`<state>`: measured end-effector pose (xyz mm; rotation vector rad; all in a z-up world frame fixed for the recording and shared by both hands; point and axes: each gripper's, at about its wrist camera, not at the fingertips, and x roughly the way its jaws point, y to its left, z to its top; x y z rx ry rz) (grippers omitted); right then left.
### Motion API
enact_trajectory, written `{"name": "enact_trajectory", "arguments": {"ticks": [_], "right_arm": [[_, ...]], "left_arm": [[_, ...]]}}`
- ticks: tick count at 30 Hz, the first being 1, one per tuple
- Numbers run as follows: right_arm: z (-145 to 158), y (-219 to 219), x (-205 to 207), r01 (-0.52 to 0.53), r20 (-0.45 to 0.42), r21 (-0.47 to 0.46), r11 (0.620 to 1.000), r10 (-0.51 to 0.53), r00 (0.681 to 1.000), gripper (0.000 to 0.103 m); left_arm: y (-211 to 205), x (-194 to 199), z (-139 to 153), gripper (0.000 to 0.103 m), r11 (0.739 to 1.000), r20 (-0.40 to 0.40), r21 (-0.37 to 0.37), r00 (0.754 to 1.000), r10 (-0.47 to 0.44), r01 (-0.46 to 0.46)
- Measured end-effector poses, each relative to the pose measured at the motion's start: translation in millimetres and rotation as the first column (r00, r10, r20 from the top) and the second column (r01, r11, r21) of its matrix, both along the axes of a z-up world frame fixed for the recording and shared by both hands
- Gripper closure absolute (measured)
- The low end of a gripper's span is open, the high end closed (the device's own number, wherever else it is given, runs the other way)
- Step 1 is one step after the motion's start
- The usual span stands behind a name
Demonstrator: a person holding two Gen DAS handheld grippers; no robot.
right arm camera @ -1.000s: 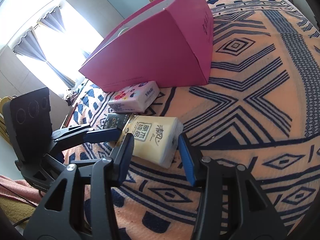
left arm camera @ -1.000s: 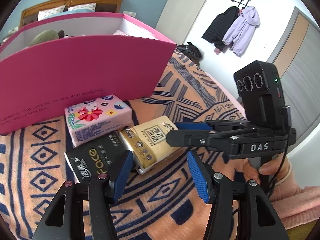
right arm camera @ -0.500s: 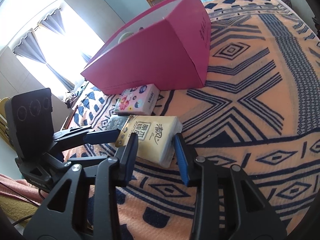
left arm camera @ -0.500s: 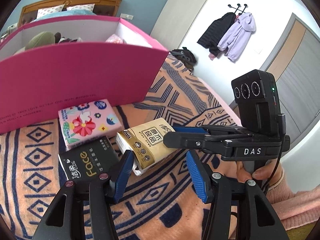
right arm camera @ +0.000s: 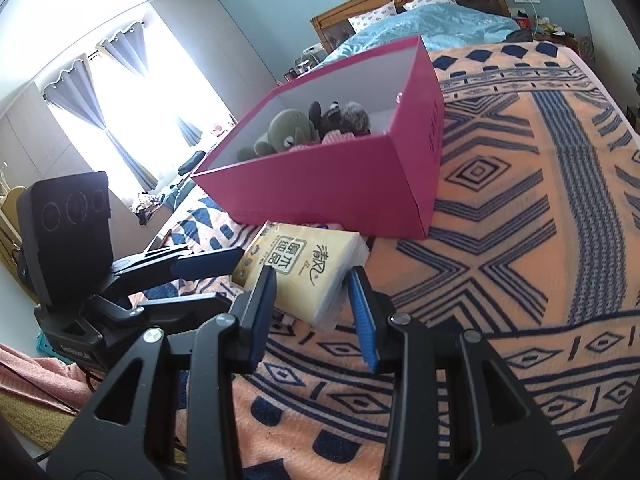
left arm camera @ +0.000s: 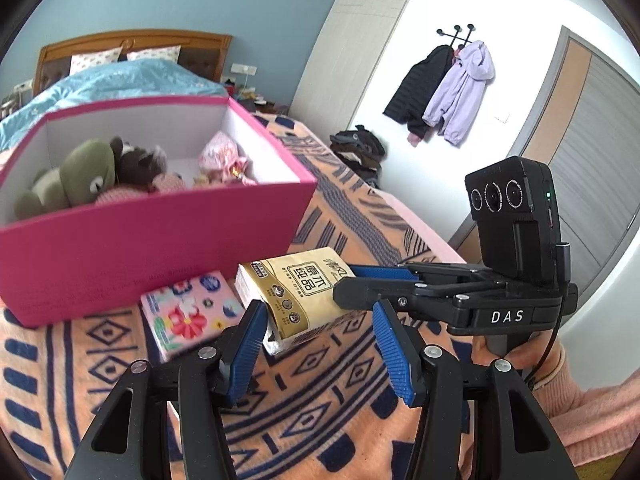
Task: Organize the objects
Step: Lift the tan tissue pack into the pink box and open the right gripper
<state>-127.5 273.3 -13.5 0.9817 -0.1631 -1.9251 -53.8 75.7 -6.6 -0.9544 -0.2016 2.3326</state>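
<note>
Up off the blanket (right arm camera: 520,208) comes the yellow tissue pack (right arm camera: 308,268), clamped between the right gripper (right arm camera: 316,312) pads after its jaws close in. It hangs just in front of the pink box (left arm camera: 160,240). Left of it, the floral pack (left arm camera: 188,312) lies below the box. Left gripper (left arm camera: 320,340) is partly open, holding nothing.

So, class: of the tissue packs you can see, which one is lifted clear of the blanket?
The yellow tissue pack, gripped between the right gripper jaws; the floral pink pack lies flat below.
</note>
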Motion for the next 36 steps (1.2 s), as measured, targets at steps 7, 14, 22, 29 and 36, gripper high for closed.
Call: {"name": "enact_trajectory", "arguments": {"ticks": [7,14,22,29,36], "right_arm": [[14,-2,-1,0.001,-0.037,-0.007,1.000,-0.002,0.999,0.062],[26,-7,-3,0.000,-0.074,-0.002,1.000,0.000,0.997,0.062],[42,-13,-7,-0.005,-0.125,-0.005,1.000,0.004,0.992,0.062],[61,-19,-14,-0.005,-0.184,-0.004,1.000,0.004,0.983,0.062],[70,-26,-32,0.003,-0.199,-0.010,1.000,-0.005,0.980,0.062]], "left_arm": [[-4,-4,9,0.048,1.000,-0.035,-0.001,0.999,0.010,-0.010],[-10,-8,18,0.048,1.000,-0.057,0.008,0.998,0.018,-0.017],[-14,-17,28,0.048,1.000,-0.078,0.016,0.997,0.027,-0.025],[-16,-28,37,0.048,0.999,-0.098,0.022,0.995,0.030,-0.028],[-16,-43,47,0.048,0.999,-0.126,0.006,0.991,0.044,-0.043]]}}
